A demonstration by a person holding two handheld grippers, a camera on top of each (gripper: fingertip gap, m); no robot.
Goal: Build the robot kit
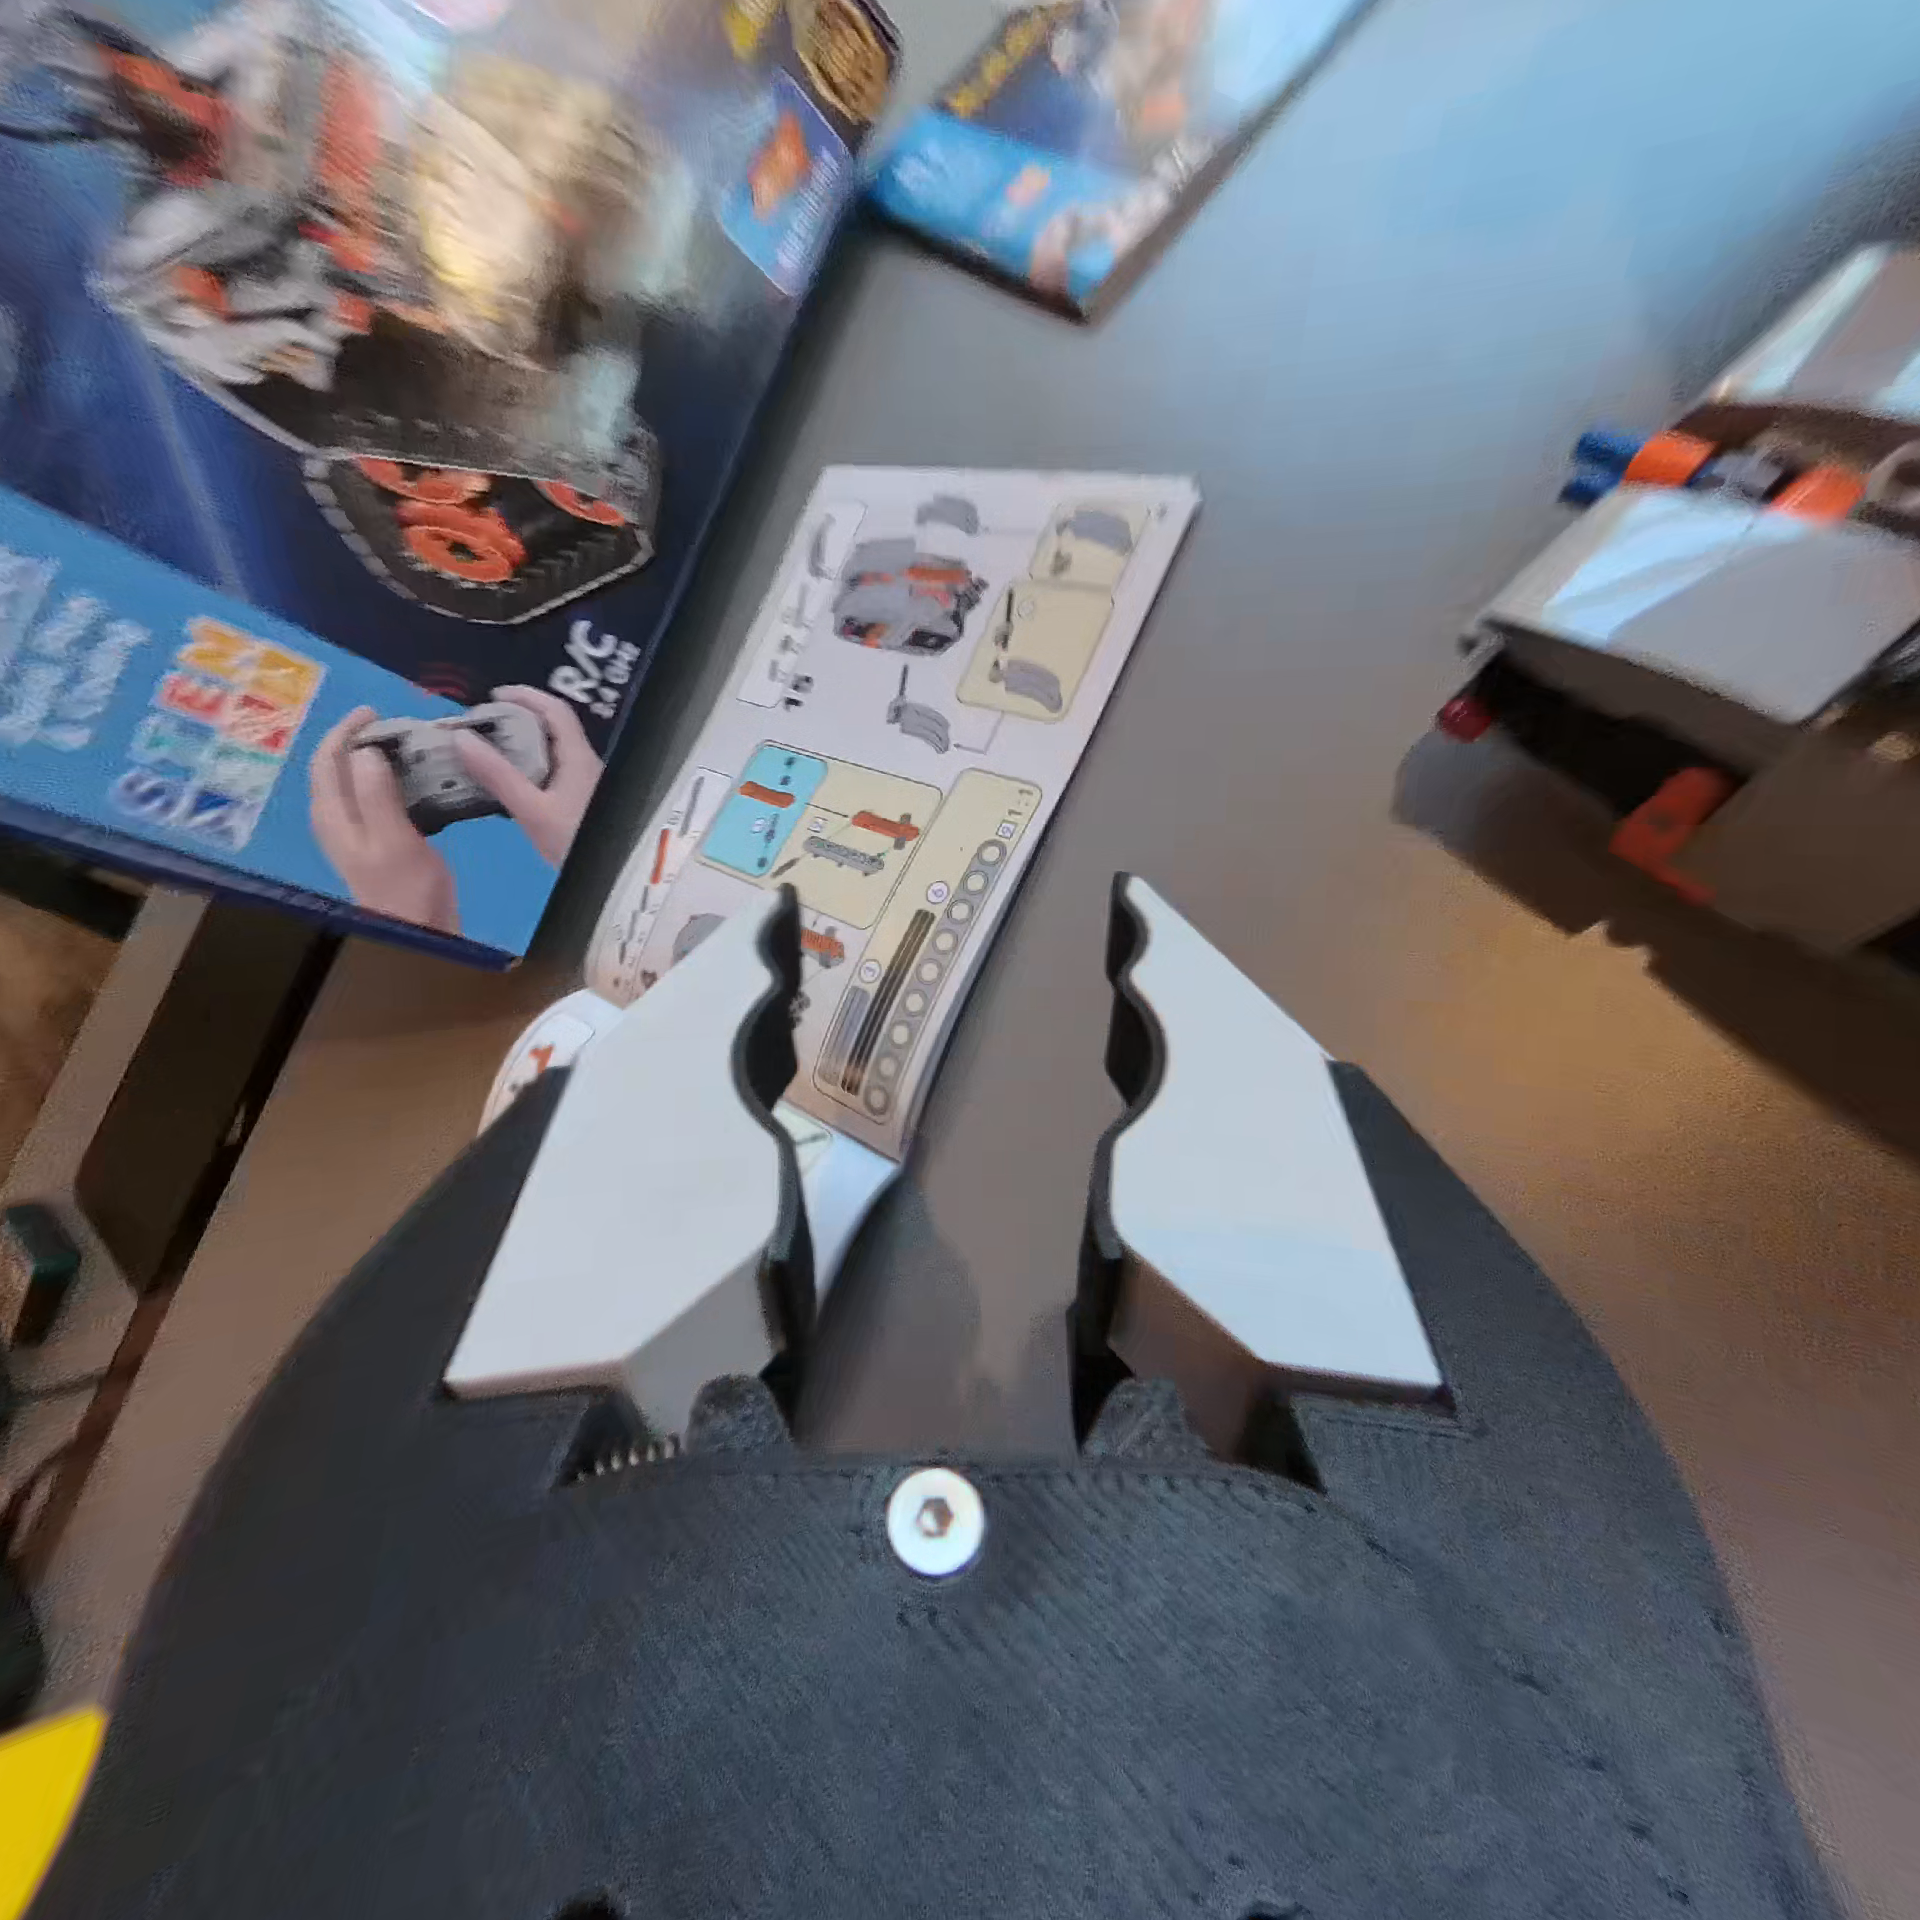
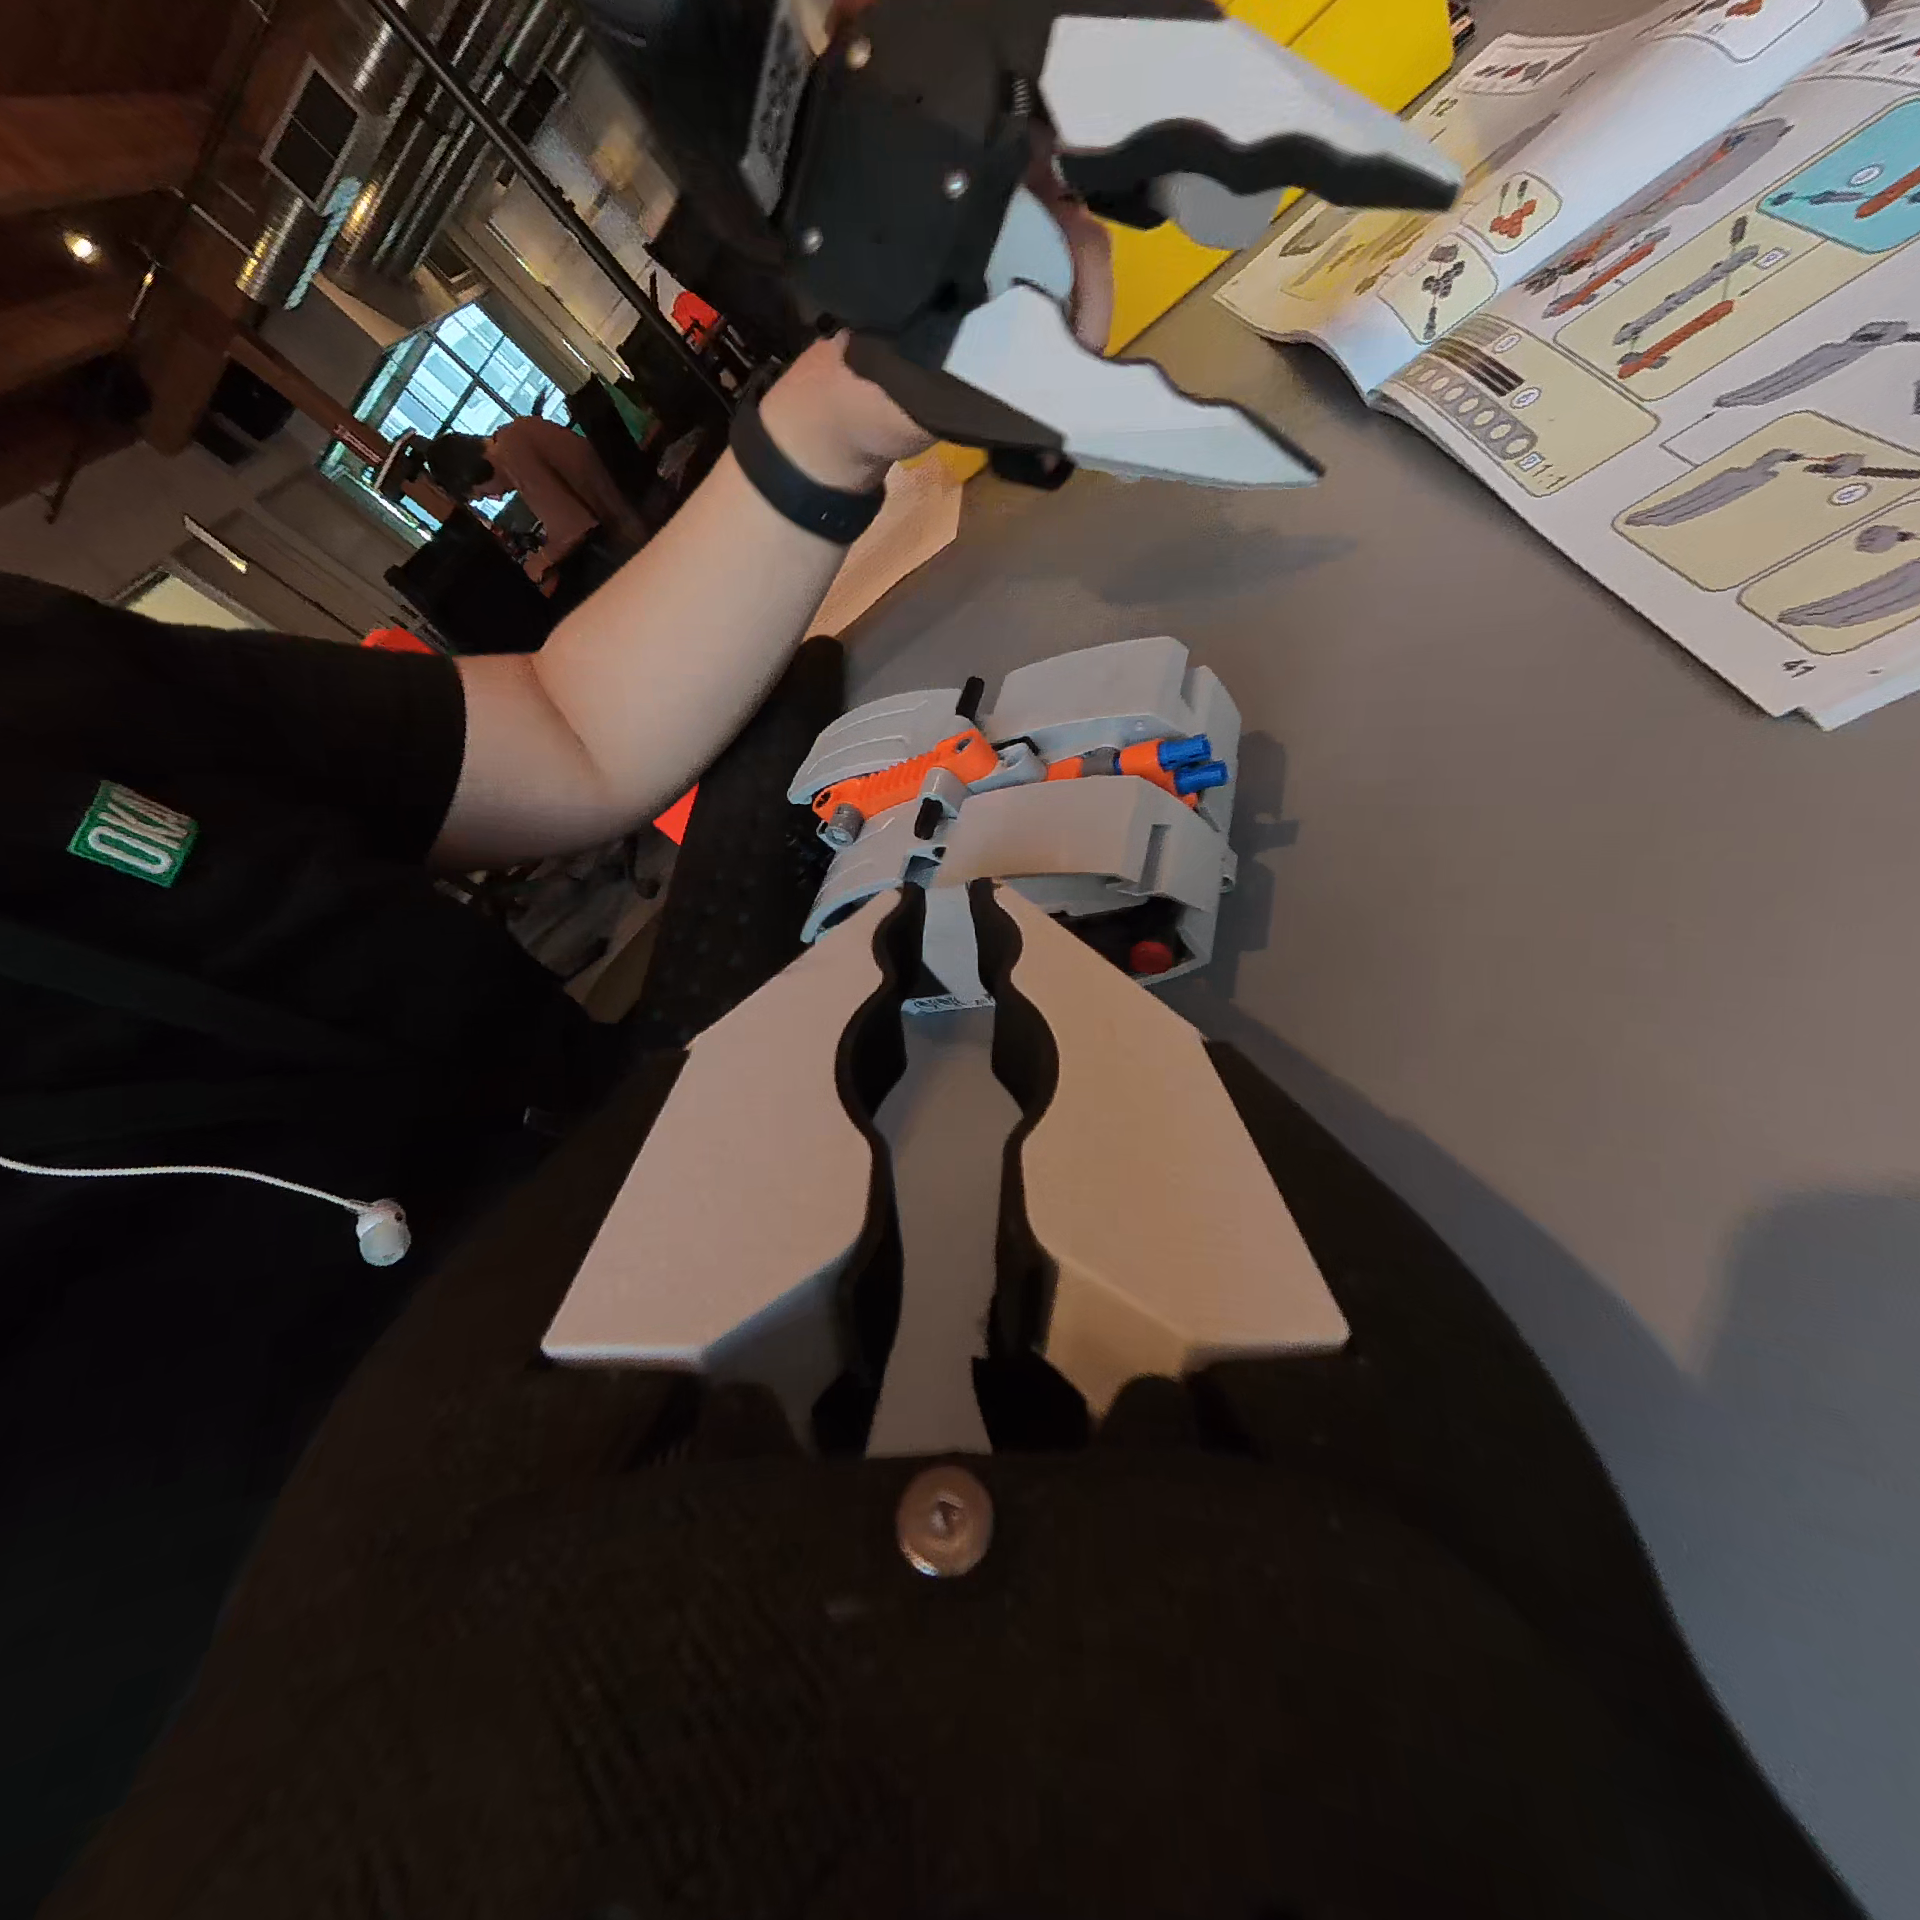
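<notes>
While both grippers work over the grey table (image 2: 1507, 935): toy build, part assembled.
Right gripper (image 2: 948, 904) clamped on a grey panel of the brick-built model (image 2: 1018, 790), which rests on the table; left gripper (image 1: 951, 914) spread apart, empty, raised above the instruction booklet (image 1: 914, 727); toy box (image 1: 312, 468) just beside the booklet; second box (image 1: 1070, 145) farther back; model shows grey shells, orange beams, blue pins fitted; remaining steps cannot be told.
</notes>
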